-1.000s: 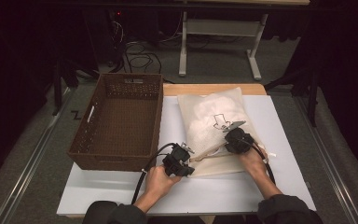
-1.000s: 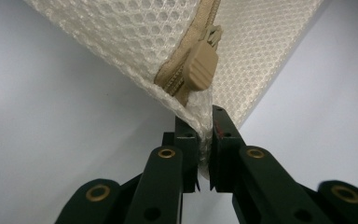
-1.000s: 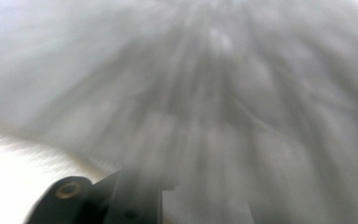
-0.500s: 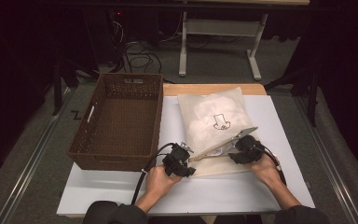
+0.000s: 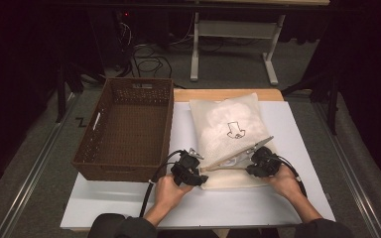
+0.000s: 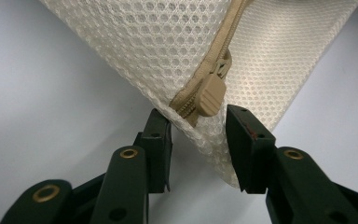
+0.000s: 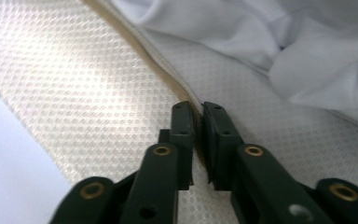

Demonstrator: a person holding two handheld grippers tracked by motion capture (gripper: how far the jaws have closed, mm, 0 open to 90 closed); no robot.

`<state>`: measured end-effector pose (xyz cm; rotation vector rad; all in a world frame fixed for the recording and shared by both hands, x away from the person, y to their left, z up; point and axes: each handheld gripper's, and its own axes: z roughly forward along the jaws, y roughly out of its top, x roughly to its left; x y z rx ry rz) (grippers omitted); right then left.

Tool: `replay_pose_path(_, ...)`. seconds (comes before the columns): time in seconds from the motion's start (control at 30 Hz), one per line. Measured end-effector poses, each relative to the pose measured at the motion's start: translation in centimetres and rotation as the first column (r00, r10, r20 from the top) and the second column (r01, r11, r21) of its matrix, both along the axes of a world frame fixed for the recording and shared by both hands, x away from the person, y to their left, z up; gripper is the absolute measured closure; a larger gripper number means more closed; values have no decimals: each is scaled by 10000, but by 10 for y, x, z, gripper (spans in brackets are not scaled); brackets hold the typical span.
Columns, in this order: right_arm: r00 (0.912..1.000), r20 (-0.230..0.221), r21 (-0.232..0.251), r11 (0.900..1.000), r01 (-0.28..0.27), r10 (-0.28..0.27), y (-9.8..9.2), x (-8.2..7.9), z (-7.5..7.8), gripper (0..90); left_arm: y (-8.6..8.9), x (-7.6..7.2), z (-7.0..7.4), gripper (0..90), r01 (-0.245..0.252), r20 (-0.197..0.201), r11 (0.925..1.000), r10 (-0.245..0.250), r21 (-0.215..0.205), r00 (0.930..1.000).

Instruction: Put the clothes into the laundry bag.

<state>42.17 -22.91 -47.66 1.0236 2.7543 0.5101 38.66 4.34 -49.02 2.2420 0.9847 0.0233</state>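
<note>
Nearest, my left gripper (image 6: 198,128), jaws just widened, brackets the zipper pull (image 6: 211,94) untouched. At three o'clock, my right gripper (image 7: 197,116), just closed, pinches the mesh bag's (image 5: 228,134) zipper seam (image 7: 135,39). Zipping remains; basket (image 5: 124,129) at ten o'clock awaits.

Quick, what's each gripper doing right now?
Left gripper: open, its jaws have just been opening, astride the mesh bag's zipper pull.
Right gripper: just closed, pinching the bag's zipper edge.

An empty brown wicker basket (image 5: 124,131) sits on the white table (image 5: 297,134), its left part.
</note>
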Motion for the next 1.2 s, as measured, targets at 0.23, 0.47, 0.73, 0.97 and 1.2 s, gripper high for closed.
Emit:
replay_pose_path(0.23,9947,936,316,9985,-458,427,-7,-21,12,867,2,-1,1,681,-144,196,9997,148,-193,9997)
replay_pose_path(0.47,9764,2160,1483,9884,-341,13,-25,-50,37,861,3,-2,4,691,-226,324,9989,240,-422,9992)
replay_pose_path(0.73,9759,2139,1466,9891,120,-435,-25,-47,32,722,6,-1,4,741,-122,276,9982,139,-595,9995)
replay_pose_path(0.97,9616,2528,1676,9837,654,-1070,-22,-39,32,575,8,-3,8,788,-144,397,9975,172,-691,9991)
replay_pose_path(1.2,9497,2640,1841,9753,1219,-1685,-31,-35,35,525,10,-5,12,748,-177,569,9965,224,-814,9981)
